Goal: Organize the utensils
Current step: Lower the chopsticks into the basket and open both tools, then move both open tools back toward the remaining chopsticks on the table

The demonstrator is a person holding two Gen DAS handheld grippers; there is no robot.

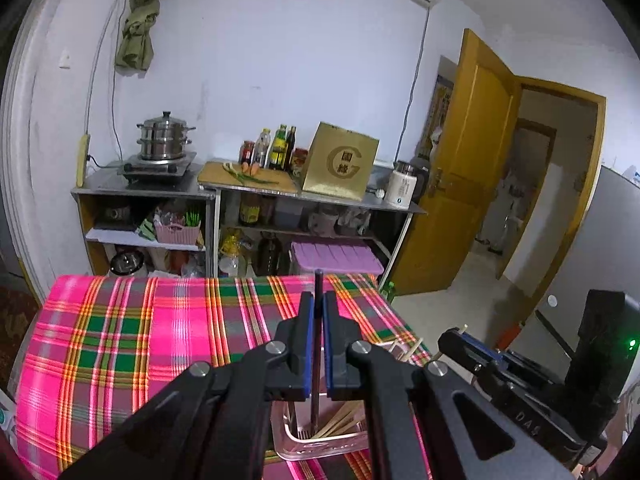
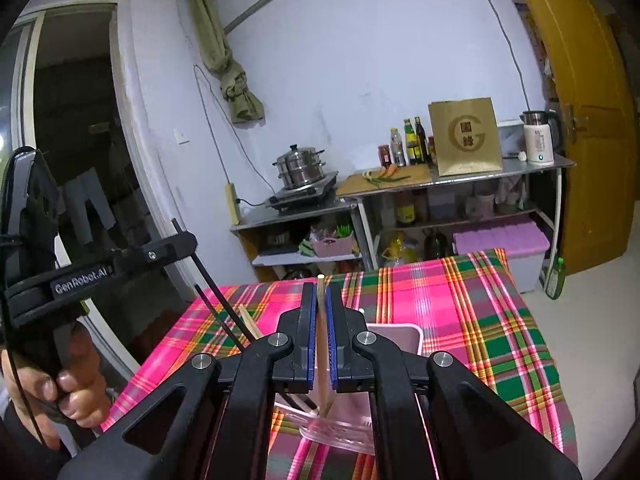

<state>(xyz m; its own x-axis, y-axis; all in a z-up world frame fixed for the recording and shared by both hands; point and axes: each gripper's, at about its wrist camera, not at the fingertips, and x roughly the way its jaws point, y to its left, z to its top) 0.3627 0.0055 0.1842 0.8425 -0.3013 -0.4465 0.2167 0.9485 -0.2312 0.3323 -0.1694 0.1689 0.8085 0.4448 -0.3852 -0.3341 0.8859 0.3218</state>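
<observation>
L tool (image 1: 316, 312) clamps black chopstick (image 1: 317, 292), R tool (image 2: 319, 304) wooden chopstick (image 2: 321, 332), pink holder (image 1: 320, 446) w/ chopsticks

Plaid tablecloth (image 1: 120, 340) looking like woven cloth, matt. Pink holder (image 1: 320, 446) showing glossy translucent plastic. Bamboo chopstick (image 2: 321, 344) appearing pale, matt wood; black chopstick (image 1: 318, 320) looking smooth, dark. Steamer pot (image 1: 165, 142) shining as polished metal. Left gripper (image 1: 317, 344) and right gripper (image 2: 319, 340) showing matt black plastic, blue pads (image 1: 305, 344).

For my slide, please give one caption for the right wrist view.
Right gripper holds a wooden chopstick upright over the pink holder.
</observation>
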